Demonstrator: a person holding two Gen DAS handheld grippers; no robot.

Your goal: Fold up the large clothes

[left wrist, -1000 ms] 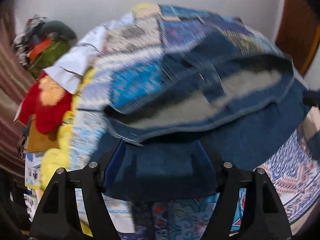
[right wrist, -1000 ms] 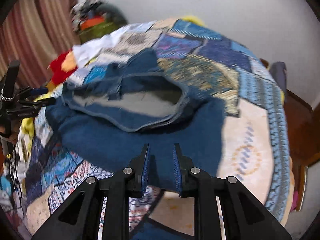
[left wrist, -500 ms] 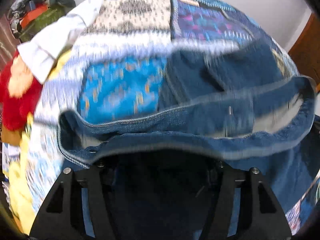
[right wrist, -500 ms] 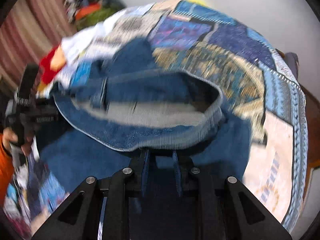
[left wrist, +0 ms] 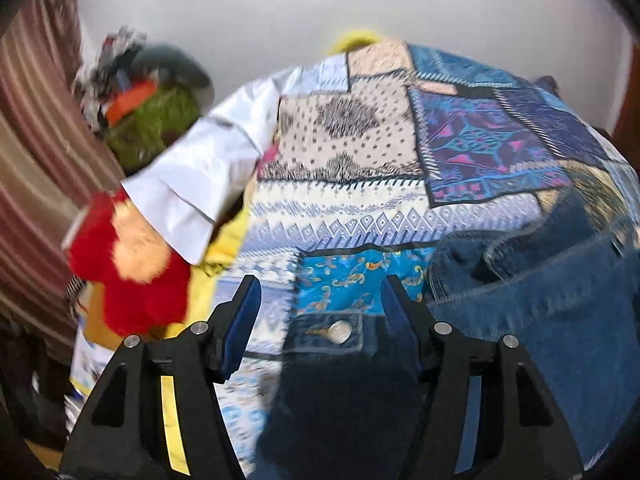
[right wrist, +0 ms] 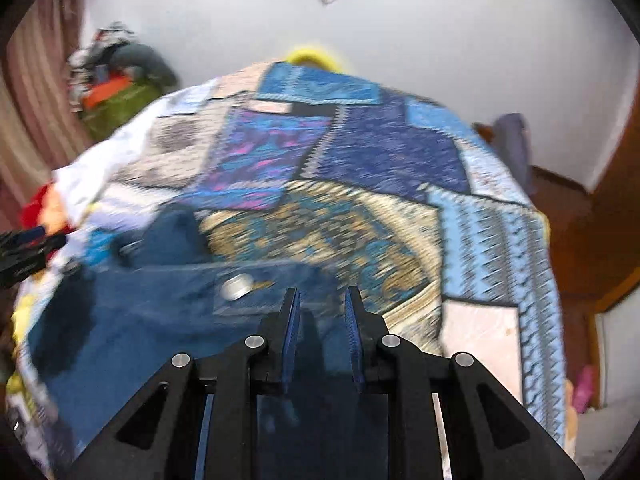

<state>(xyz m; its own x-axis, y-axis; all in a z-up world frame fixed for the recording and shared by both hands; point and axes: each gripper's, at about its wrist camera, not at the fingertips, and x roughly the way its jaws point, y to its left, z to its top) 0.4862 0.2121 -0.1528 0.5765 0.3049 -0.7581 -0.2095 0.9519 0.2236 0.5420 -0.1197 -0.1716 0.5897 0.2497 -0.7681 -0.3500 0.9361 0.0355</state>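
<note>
My left gripper (left wrist: 320,294) has its fingers spread wide, with nothing pinched between the blue pads (left wrist: 243,322); it hangs just above the waistband of the jeans (left wrist: 540,320), whose metal button (left wrist: 339,331) shows in the gap. The jeans lie on the patchwork bedspread (left wrist: 360,168), at its near edge, with the denim running off to the right in this view. My right gripper (right wrist: 320,304) has its fingers standing apart with a narrow gap, over the same denim (right wrist: 160,320); I cannot tell whether any cloth sits between them (the frame is smeared). From that side the button (right wrist: 237,286) sits just left of the fingertips. Beyond the bed's left edge I see a white shirt (left wrist: 192,184), a red plush toy (left wrist: 132,268) and a green bag (left wrist: 152,120) by the striped curtain (left wrist: 36,152).
</note>
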